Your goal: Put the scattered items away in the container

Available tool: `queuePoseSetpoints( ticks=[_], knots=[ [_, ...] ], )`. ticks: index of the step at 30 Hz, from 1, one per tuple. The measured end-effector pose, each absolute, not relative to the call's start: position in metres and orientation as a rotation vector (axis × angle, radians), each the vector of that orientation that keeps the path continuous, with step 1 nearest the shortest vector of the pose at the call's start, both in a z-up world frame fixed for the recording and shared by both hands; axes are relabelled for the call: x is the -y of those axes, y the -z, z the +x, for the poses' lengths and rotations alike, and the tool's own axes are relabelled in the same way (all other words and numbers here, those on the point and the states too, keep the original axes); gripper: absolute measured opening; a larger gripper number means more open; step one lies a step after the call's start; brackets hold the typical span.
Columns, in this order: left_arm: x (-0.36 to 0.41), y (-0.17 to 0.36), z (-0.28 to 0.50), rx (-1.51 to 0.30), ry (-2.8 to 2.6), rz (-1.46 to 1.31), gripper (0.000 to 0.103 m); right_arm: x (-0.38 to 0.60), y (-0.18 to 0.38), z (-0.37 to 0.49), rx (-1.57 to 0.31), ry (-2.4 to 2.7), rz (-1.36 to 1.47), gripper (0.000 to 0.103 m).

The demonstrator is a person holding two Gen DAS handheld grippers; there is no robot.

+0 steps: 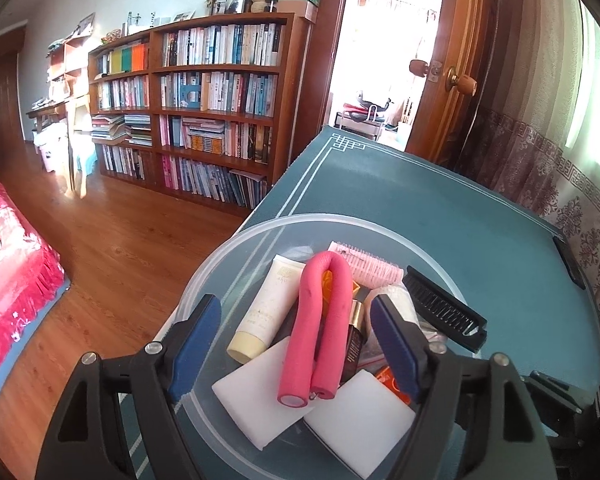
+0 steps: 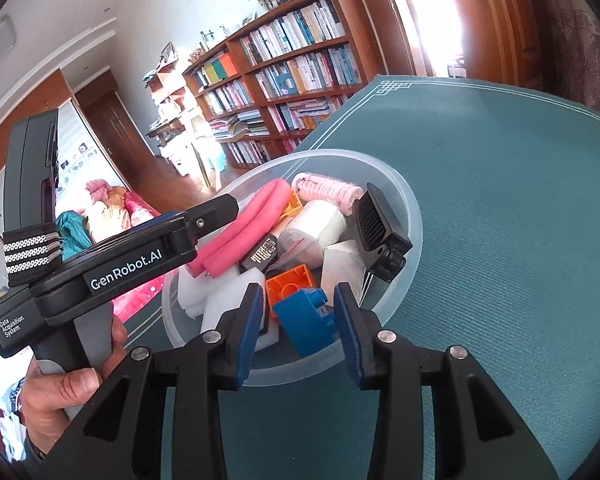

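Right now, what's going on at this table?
A person is tidying items into a clear plastic bowl on a teal tablecloth, one gripper in each hand. The right gripper is open over a blue block lying in the bowl; the left gripper hangs open above it, holding nothing. A pink foam roller, black comb and white sponges are already inside. No loose items show on the cloth.

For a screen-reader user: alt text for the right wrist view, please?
The open right gripper hovers over a clear plastic bowl on a teal mat, holding a blue brick, pink foam curler and black comb.
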State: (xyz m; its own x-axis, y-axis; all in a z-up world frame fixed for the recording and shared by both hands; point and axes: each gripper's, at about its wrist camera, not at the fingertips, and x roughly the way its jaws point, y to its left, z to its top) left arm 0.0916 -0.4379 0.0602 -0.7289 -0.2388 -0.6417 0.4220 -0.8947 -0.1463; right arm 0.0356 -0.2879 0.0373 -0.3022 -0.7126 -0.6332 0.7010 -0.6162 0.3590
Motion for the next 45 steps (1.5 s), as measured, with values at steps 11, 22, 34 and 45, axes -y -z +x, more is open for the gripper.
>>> queuePoseSetpoints(
  ticks=[11,22,34,45],
  knots=[
    [0.434,-0.062,0.102,-0.347,2.553,0.883,0.090,0.274,-0.048,0.046,-0.040,2.125,0.961,0.055],
    [0.431,-0.062,0.125,-0.326,2.493,0.827,0.102,0.266,-0.066,0.073,-0.230,2.311,0.853,0.083],
    [0.427,-0.057,0.163,-0.301,2.448,0.796,0.103,0.254,-0.081,0.099,-0.302,2.409,0.723,0.083],
    [0.424,-0.057,0.201,-0.315,2.429,0.761,0.103,0.250,-0.088,0.124,-0.323,2.461,0.629,0.084]
  ],
)
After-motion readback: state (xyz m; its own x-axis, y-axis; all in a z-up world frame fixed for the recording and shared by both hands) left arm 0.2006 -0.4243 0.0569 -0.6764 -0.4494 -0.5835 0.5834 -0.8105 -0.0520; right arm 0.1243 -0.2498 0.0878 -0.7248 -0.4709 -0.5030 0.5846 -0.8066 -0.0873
